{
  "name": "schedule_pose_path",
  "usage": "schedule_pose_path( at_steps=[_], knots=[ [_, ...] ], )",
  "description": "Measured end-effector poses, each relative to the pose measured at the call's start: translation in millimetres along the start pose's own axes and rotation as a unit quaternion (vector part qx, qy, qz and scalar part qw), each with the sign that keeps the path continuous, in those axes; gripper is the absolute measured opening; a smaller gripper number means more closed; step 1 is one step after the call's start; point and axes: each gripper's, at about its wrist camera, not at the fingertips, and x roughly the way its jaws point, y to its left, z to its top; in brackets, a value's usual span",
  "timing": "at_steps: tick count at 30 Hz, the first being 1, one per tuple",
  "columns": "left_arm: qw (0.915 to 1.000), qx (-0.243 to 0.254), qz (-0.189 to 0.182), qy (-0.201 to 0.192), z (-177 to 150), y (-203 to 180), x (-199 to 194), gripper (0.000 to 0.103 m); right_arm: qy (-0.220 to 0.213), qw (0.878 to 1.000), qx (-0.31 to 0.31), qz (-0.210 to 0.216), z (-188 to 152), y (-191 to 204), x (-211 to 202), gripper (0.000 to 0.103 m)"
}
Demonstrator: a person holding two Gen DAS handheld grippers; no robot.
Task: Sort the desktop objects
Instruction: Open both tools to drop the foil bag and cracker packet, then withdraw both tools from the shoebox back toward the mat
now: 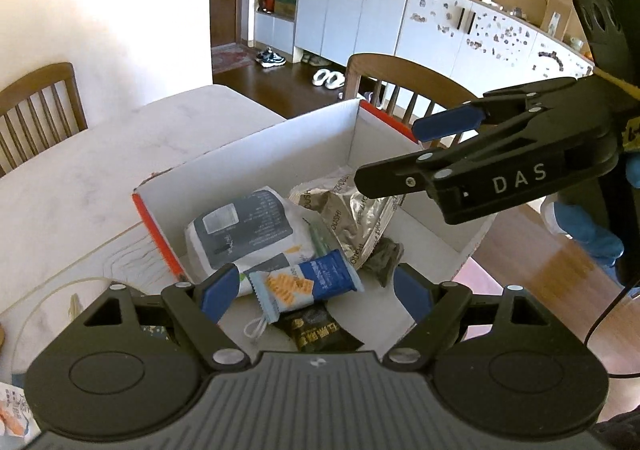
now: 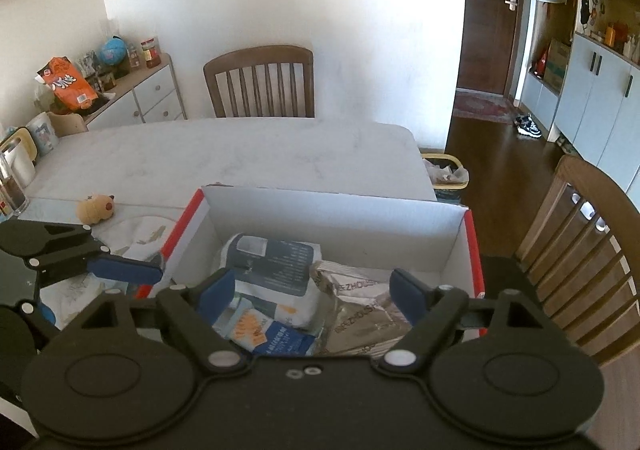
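A white cardboard box (image 1: 256,142) with a red outer rim stands on the pale table (image 1: 80,178). In it lie a white and grey pouch (image 1: 244,230), a silver-brown foil bag (image 1: 356,218), a blue and white cracker packet (image 1: 304,284) and a dark packet (image 1: 316,332). My left gripper (image 1: 316,290) hangs open over the box's near end, nothing between its blue pads. My right gripper (image 1: 388,154) reaches in from the right above the foil bag. In the right wrist view it (image 2: 314,290) stands open and empty over the pouch (image 2: 272,262) and foil bag (image 2: 360,314).
A tan plush toy (image 2: 96,208) lies on a printed placemat left of the box (image 2: 332,214). Wooden chairs stand at the far side (image 2: 260,82) and the right (image 2: 580,250). A wastebasket (image 2: 444,174) sits beyond the table corner. A glass jar (image 2: 10,190) stands at the left edge.
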Motion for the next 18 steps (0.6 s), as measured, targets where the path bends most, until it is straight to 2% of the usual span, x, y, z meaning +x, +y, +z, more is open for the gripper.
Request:
schedule_pose_path(
  at_steps=[4, 8, 18],
  knots=[
    [1.0000, -0.004, 0.006, 0.000, -6.9, 9.4, -5.3, 0.091, -0.006, 1.000, 0.005, -0.001, -2.5, 10.9, -4.6, 0.088],
    [0.9998, -0.009, 0.011, -0.011, -15.6, 20.0, -19.8, 0.102, -0.011, 1.000, 0.013, -0.005, -4.5, 23.3, -10.0, 0.091],
    [0.9985, -0.010, 0.037, -0.040, -32.7, 58.5, -55.2, 0.103, -0.036, 0.999, 0.031, -0.024, -2.3, 71.1, -17.2, 0.096]
  ],
)
